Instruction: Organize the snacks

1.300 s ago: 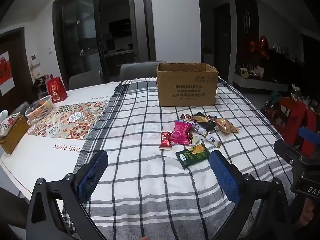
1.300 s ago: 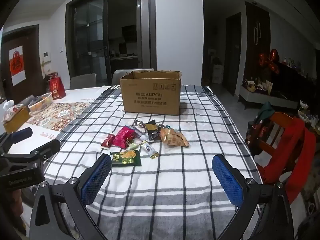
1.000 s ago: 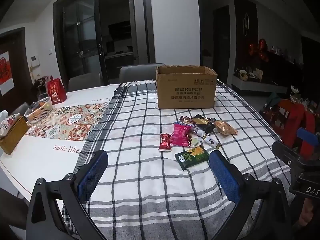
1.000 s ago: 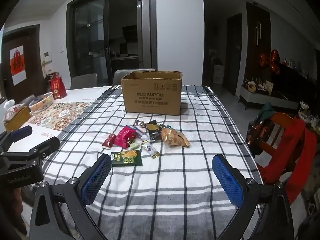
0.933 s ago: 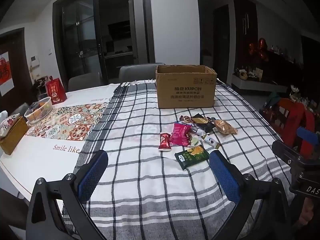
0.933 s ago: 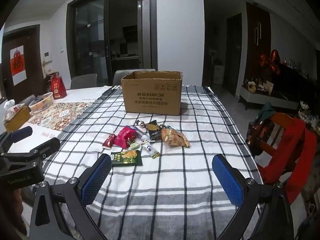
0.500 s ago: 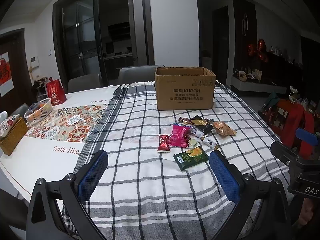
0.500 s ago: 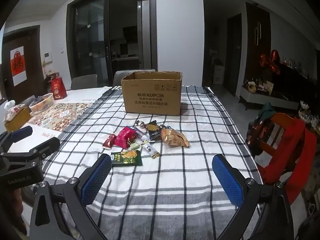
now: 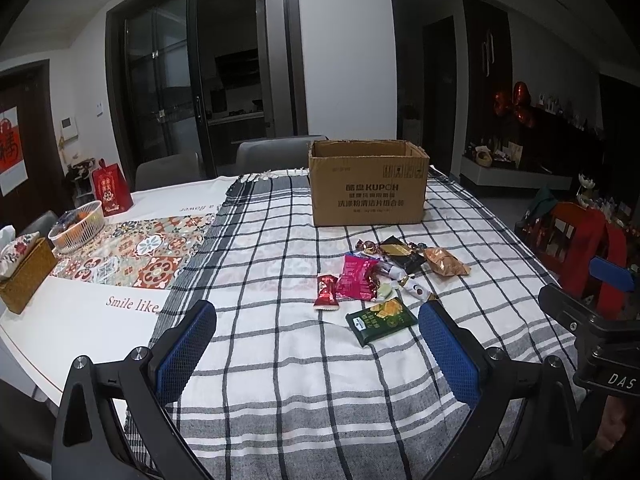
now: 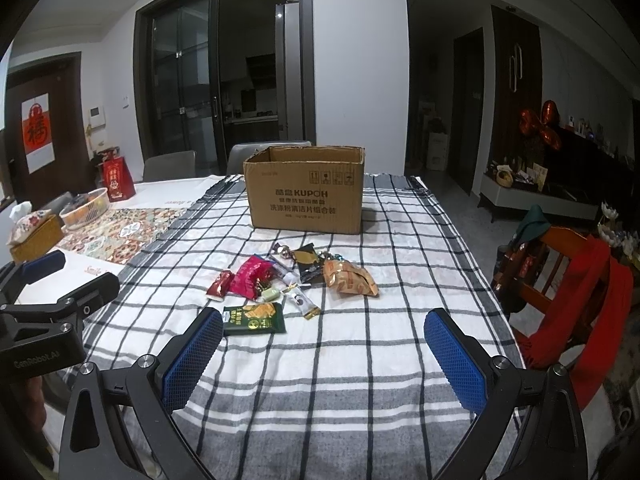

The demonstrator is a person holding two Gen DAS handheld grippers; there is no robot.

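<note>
On the left part of the table a woven brown tissue box (image 9: 25, 276) with a flowered cloth cover stands at the edge, and next to it a white wire basket (image 9: 77, 227) holds some wrapped things which I cannot identify. Behind the basket stands a red paper gift bag (image 9: 111, 193). The checked black-and-white tablecloth (image 9: 280, 344) covers the middle and right part, and the snacks lie there in a small loose heap, in front of the box. From the left: a small red candy packet (image 9: 326, 291), then a bright pink foil packet (image 9: 358, 277), a flat dark green snack packet (image 9: 381, 321) nearest to the grippers, a black packet with gold print (image 9: 402, 256), and a crumpled gold-brown foil bag (image 9: 445, 262) at the right end. Behind the heap stands an open brown cardboard box (image 9: 367, 187) with dark print on the front; its inside is not visible. The left gripper (image 9: 318, 350) is held above the cloth with blue-padded fingers spread wide and grasps nothing. The right gripper (image 10: 324, 356) is the same, spread wide and empty, near the green packet.
</note>
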